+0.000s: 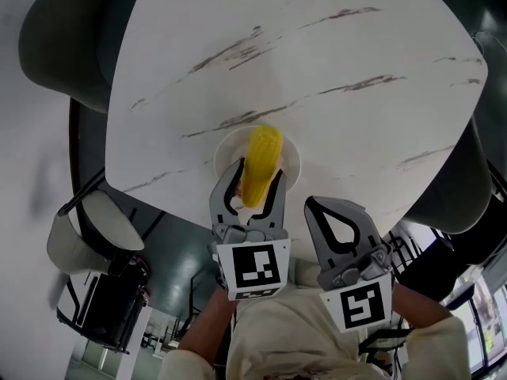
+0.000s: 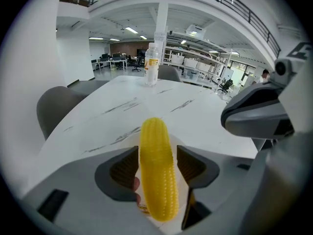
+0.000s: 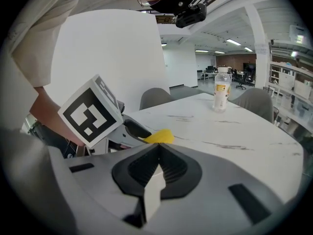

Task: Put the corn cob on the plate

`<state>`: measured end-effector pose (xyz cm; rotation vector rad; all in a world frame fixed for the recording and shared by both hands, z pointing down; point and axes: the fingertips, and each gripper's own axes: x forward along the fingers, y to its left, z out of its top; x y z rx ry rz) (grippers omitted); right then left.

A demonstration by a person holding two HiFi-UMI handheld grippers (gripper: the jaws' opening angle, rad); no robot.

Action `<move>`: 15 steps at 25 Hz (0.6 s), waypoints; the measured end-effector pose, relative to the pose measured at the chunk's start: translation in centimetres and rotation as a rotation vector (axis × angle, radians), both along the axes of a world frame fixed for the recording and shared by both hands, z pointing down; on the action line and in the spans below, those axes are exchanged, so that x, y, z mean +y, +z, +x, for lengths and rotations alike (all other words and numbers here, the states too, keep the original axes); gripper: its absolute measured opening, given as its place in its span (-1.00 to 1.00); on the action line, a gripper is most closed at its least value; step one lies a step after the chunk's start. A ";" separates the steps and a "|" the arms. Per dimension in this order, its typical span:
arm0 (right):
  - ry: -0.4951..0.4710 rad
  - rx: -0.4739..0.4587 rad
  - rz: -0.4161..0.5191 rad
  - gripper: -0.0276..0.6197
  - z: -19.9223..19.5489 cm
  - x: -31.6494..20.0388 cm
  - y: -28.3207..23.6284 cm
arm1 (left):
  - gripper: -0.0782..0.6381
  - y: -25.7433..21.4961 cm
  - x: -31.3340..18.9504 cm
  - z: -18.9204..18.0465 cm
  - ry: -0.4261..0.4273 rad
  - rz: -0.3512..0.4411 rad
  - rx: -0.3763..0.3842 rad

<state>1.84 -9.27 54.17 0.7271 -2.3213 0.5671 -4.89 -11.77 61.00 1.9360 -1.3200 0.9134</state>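
no text can be read: print on the clear plastic bottle with a yellow label [image 2: 151, 65] is too small, and the left gripper [image 1: 255, 172] and right gripper [image 1: 312, 206] bear only black-and-white square markers.

The head view looks steeply down from above the near edge of the bench [image 1: 333, 46], with the left tool [image 1: 253, 174] and right tool [image 1: 317, 206] close beneath it. The left tool view sits just behind its jaws and faces across the bench toward the far bottle [image 2: 151, 64]. The corn [image 2: 156, 170] is very near and fills its centre. The right tool view is low at the near edge and faces far and slightly left. All three views share the corn and the bench top, and both tool views share the bottle.
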 end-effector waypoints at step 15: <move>0.084 -0.034 0.058 -0.91 -1.1 0.5 -4.1 | -0.07 -4.8 1.3 -0.4 -0.008 0.035 0.050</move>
